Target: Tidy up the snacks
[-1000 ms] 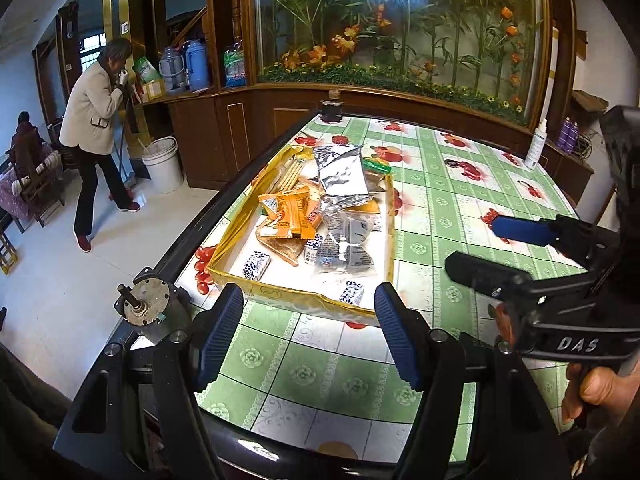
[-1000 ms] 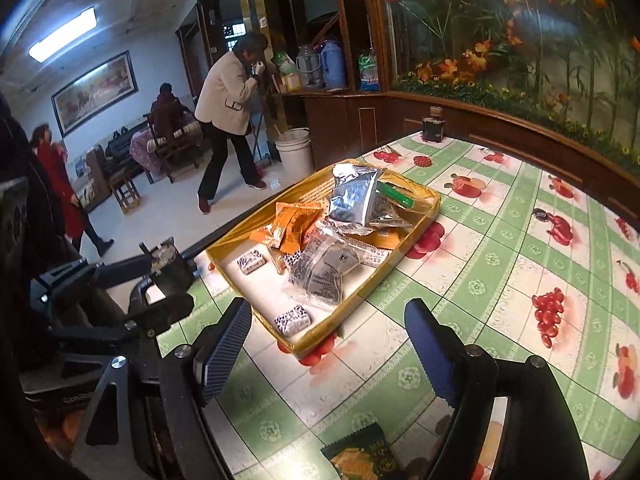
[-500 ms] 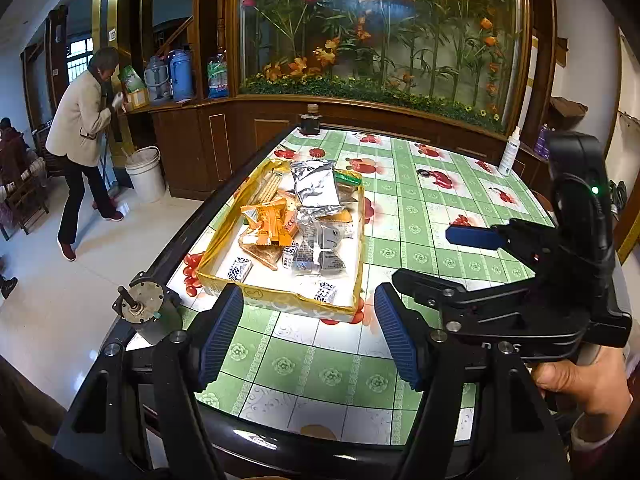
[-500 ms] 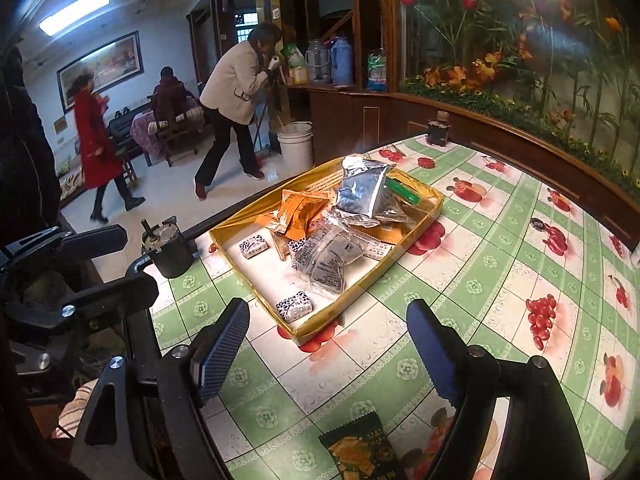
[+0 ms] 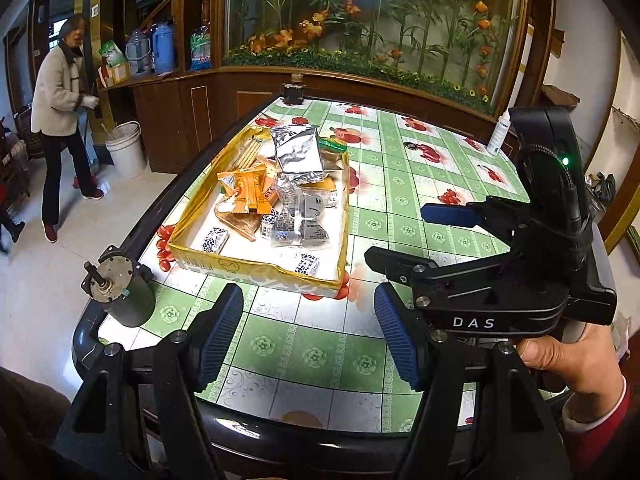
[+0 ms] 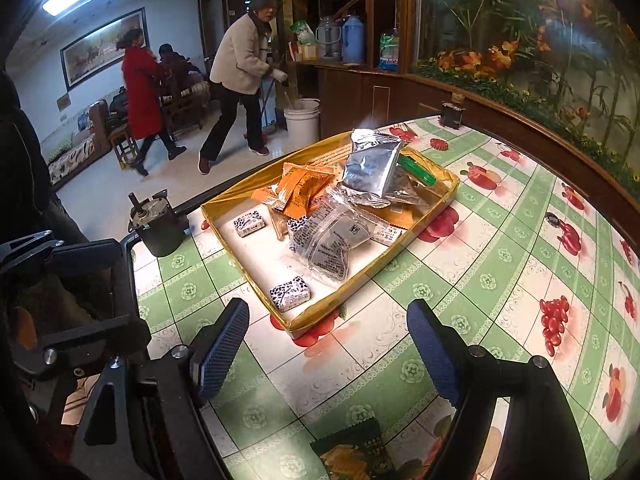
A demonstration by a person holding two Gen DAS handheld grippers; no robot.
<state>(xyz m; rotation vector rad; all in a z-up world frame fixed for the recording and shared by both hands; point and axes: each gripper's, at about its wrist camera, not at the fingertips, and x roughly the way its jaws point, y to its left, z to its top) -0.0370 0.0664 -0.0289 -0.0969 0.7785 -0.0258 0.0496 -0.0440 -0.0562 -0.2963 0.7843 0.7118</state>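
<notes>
Both grippers (image 5: 310, 334) (image 6: 328, 350) agape, angled down before tray (image 5: 256, 270)

Rig appearance: black frames, blue ribbed pads.
Right gripper (image 5: 404, 236) is showing white "DAS" lettering, silver screws, green light; a red sleeve (image 5: 596, 404) is showing behind it.

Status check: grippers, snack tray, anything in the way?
Left gripper and right gripper open, empty. Snacks piled in yellow tray, untouched. Green packet loose on table. Path clear.
</notes>
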